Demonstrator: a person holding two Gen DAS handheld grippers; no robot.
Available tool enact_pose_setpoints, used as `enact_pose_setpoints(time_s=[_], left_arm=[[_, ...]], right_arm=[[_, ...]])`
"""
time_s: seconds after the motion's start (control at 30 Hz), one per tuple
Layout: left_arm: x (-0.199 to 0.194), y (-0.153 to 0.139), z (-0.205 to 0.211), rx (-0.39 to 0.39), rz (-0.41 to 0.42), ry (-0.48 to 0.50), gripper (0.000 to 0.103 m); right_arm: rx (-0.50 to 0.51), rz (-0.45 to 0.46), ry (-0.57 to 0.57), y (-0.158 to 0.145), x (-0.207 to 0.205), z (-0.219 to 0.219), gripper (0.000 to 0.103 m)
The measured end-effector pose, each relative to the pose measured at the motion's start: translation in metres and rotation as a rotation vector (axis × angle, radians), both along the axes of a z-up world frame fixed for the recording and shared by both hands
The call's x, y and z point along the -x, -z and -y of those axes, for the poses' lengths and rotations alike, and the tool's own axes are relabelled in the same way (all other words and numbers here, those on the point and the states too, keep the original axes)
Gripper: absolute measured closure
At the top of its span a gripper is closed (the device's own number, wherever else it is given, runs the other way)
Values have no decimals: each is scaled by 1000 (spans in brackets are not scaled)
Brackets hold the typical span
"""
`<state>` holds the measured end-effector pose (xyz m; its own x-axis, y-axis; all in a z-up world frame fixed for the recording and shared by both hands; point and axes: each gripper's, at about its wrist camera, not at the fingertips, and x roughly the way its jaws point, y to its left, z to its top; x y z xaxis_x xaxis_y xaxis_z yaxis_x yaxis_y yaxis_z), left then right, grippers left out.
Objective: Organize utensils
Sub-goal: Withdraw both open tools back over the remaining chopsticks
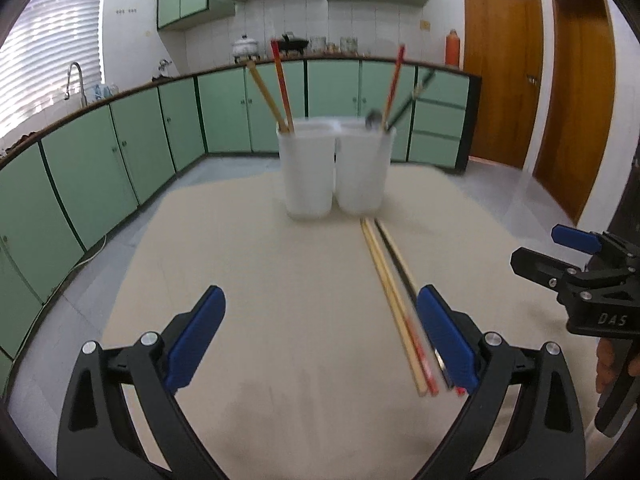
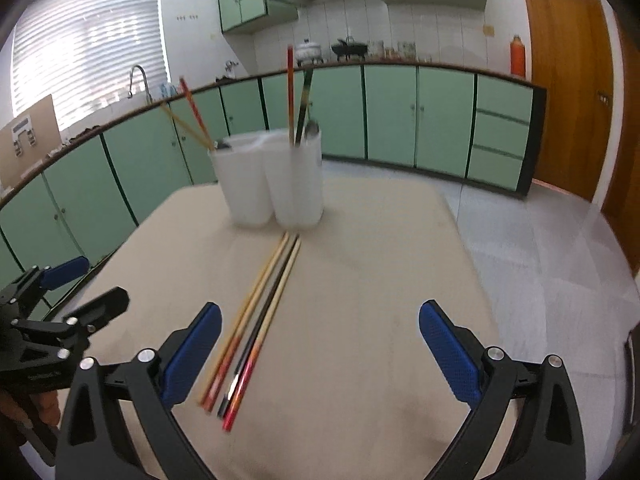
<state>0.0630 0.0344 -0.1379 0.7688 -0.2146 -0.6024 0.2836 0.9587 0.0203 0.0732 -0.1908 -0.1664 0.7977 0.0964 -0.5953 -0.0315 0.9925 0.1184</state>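
Both tools, left tool (image 1: pixel 320 340) and right tool (image 2: pixel 320 344), gape wide and empty. The loose chopsticks (image 2: pixel 256 320) lie bunched between them on the counter (image 1: pixel 260 260); a pinch could snag several or scatter them.

Chopsticks (image 2: pixel 260 320) lie before holders (image 2: pixel 268 180).

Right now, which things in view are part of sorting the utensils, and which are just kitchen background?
Part of the job:
- loose chopsticks lying on the table
- two white holders with chopsticks and spoons already standing in them
- left gripper and right gripper, both open and empty

Just background:
- orange flask on the counter
- pots by the wall
- sink tap
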Motion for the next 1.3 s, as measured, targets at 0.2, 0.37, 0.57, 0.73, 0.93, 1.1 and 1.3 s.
enact_pose_setpoints(time_s=[0.2, 0.37, 0.57, 0.73, 0.93, 1.1, 1.3], left_arm=[[10, 30, -8, -20, -74, -11, 9], [15, 40, -15, -19, -107, -13, 9], [20, 50, -17, -2, -133, -15, 9], [22, 55, -19, 26, -148, -25, 9], [22, 59, -17, 42, -158, -27, 9], [21, 60, -16, 48, -168, -26, 9], [20, 59, -8, 61, -176, -11, 9]], right_arm=[[22, -61, -35, 27, 18, -15, 8], [39, -95, -60, 41, 28, -30, 20], [22, -127, -87, 54, 34, -44, 45], [27, -149, -89, 61, 36, -52, 53], [56, -162, -68, 67, 34, -60, 55], [95, -150, -40, 68, 32, -59, 56], [80, -165, 37, 67, 29, -33, 56]])
